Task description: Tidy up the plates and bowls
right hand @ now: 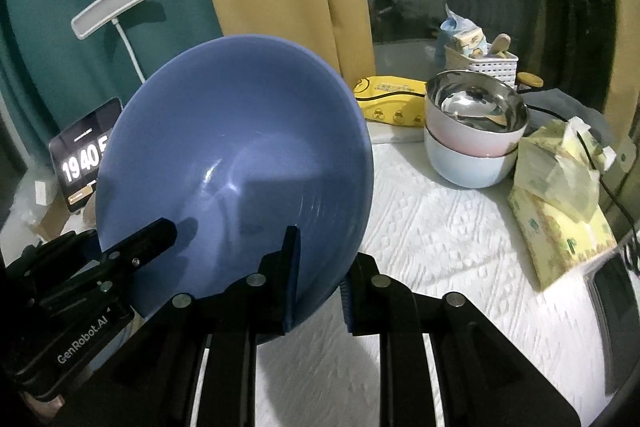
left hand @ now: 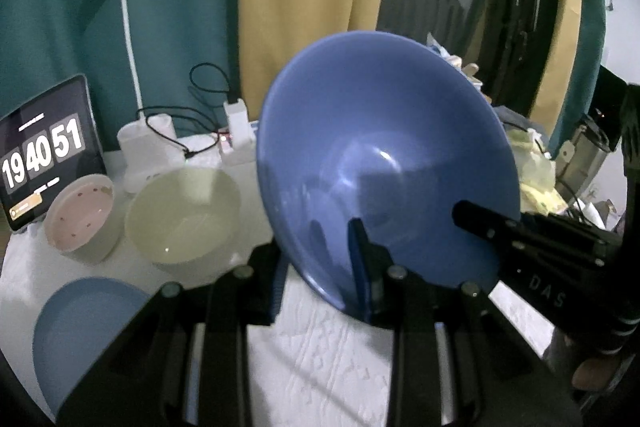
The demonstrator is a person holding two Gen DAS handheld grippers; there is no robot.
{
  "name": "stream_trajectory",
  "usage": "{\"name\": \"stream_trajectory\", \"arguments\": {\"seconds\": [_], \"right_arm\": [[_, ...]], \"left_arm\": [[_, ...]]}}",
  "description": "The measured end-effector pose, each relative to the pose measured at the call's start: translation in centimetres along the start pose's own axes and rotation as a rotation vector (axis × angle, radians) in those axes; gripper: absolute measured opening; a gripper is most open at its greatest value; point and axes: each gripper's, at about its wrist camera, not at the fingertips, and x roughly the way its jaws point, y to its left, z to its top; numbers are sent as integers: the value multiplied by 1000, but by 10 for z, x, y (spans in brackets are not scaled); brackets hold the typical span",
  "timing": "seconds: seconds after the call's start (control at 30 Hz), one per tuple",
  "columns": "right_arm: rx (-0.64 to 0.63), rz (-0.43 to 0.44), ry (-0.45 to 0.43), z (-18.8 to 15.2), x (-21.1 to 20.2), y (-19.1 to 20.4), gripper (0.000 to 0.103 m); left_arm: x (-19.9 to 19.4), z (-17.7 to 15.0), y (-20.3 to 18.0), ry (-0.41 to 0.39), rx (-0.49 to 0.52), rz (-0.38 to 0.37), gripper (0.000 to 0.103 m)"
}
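Note:
A large blue bowl (left hand: 384,155) is held tilted above the white table, and both grippers pinch its rim. My left gripper (left hand: 320,267) is shut on the near rim, one finger inside the bowl and one behind it. My right gripper (right hand: 320,275) is shut on the same blue bowl (right hand: 240,163) at its lower right rim. Each gripper shows in the other's view, the right one (left hand: 520,239) and the left one (right hand: 100,267). A cream bowl (left hand: 184,215), a pink-lined bowl (left hand: 80,219) and a light blue plate (left hand: 80,327) sit at the left. A stack of bowls (right hand: 472,131) with a steel one on top stands at the right.
A tablet clock (left hand: 44,155), a white desk lamp (left hand: 136,75) and a charger with cables (left hand: 236,131) stand at the back left. Yellow tissue packs (right hand: 560,195), a yellow pouch (right hand: 392,99) and a white basket (right hand: 484,59) crowd the right side. Curtains hang behind.

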Motion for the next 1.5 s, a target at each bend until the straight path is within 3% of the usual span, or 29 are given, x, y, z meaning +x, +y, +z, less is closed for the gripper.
{"name": "stream_trajectory", "arguments": {"seconds": [0.6, 1.03, 1.5], "right_arm": [[-3, -9, 21, -45, -39, 19, 19], [7, -6, 101, -79, -37, 22, 19], [45, 8, 169, -82, -28, 28, 19]], "left_arm": [[-46, -43, 0, 15, -11, -22, 29], [-46, -78, 5, 91, -42, -22, 29], [-40, -92, 16, 149, -78, -19, 31]]}}
